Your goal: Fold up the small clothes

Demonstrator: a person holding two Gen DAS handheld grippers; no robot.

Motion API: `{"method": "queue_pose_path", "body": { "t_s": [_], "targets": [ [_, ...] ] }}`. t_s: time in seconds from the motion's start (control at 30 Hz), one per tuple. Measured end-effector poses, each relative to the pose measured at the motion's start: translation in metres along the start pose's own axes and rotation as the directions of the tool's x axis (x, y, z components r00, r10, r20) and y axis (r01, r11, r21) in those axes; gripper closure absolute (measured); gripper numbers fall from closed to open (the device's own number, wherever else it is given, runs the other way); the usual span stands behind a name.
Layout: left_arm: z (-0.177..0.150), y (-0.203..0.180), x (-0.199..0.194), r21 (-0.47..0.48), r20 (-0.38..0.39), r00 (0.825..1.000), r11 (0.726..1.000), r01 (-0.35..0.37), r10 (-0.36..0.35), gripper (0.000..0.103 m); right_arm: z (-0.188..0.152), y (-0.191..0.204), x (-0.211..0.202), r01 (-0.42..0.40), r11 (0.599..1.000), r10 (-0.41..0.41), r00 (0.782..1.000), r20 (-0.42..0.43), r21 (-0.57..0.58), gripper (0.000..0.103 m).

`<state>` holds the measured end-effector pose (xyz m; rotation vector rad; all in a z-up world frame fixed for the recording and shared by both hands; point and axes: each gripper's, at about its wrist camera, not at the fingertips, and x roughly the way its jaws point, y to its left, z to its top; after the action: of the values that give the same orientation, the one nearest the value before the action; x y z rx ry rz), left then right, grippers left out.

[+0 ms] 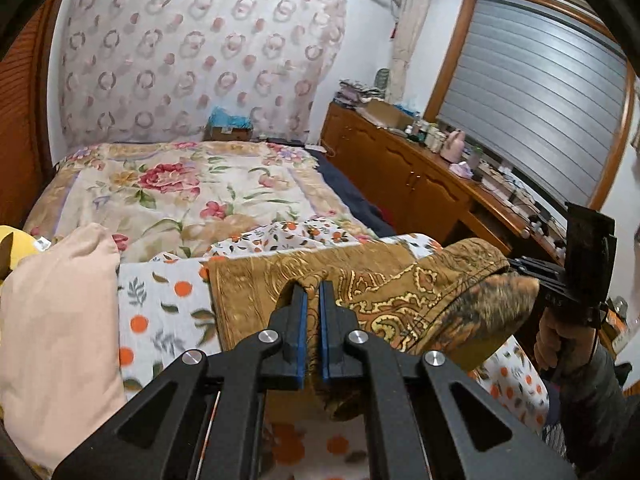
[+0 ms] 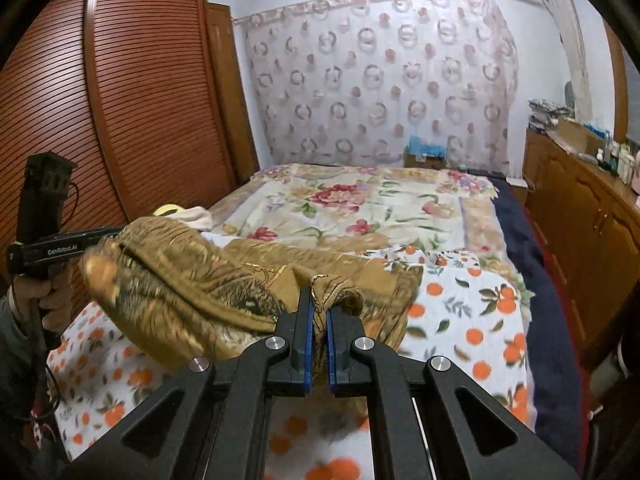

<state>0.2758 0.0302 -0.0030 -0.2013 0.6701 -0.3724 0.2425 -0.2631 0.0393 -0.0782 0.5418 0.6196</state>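
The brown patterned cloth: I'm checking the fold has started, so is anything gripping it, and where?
Both do. The left gripper pinches a bunched edge of the brown patterned cloth; the right gripper pinches another bunched edge.

Your left gripper sits low in the centre of its frame, jaws clamped tight on cloth. Your right gripper does likewise, its hand at the left view's right edge.

Even indoor light, soft shadows; fisheye bend, dark corners; cloth motion-blurred
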Motion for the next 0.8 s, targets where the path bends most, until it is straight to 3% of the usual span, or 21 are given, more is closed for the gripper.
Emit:
{"method": "queue_pose_path", "body": {
  "t_s": [0.4, 0.53, 0.63, 0.67, 0.7, 0.77, 0.8],
  "targets": [
    [0.02, 0.024, 0.061, -0.033, -0.095, 0.994, 0.998, -0.048, 0.045, 0.096, 0.032, -0.019, 0.073, 0.036, 0.998, -0.03, 0.993, -0.11, 0.049, 0.095],
    [0.027, 0.025, 0.064, -0.03, -0.093, 0.995, 0.999, -0.033, 0.03, 0.088, 0.046, -0.018, 0.075, 0.037, 0.998, -0.031, 0.992, -0.122, 0.054, 0.09],
    [0.033, 0.024, 0.058, -0.016, -0.061, 0.998, 1.0, -0.026, 0.025, 0.064, 0.052, -0.024, 0.071, 0.033, 0.997, -0.023, 0.993, -0.12, 0.076, 0.074],
    [0.034, 0.024, 0.053, -0.012, -0.036, 0.999, 1.0, -0.027, 0.027, 0.054, 0.054, -0.026, 0.069, 0.055, 0.995, -0.047, 0.993, -0.108, 0.08, 0.057],
    [0.035, 0.024, 0.049, -0.009, -0.022, 0.999, 1.0, -0.024, 0.024, 0.044, 0.055, -0.029, 0.065, 0.077, 0.994, -0.069, 0.993, -0.093, 0.083, 0.047],
    [0.038, 0.024, 0.044, -0.008, -0.005, 1.0, 1.0, -0.015, 0.015, 0.025, 0.058, -0.033, 0.058, 0.085, 0.992, -0.078, 0.994, -0.073, 0.092, 0.047],
    [0.038, 0.024, 0.041, -0.005, 0.0, 1.0, 1.0, -0.013, 0.013, 0.021, 0.057, -0.031, 0.056, 0.09, 0.992, -0.084, 0.994, -0.071, 0.085, 0.047]
  ]
}}
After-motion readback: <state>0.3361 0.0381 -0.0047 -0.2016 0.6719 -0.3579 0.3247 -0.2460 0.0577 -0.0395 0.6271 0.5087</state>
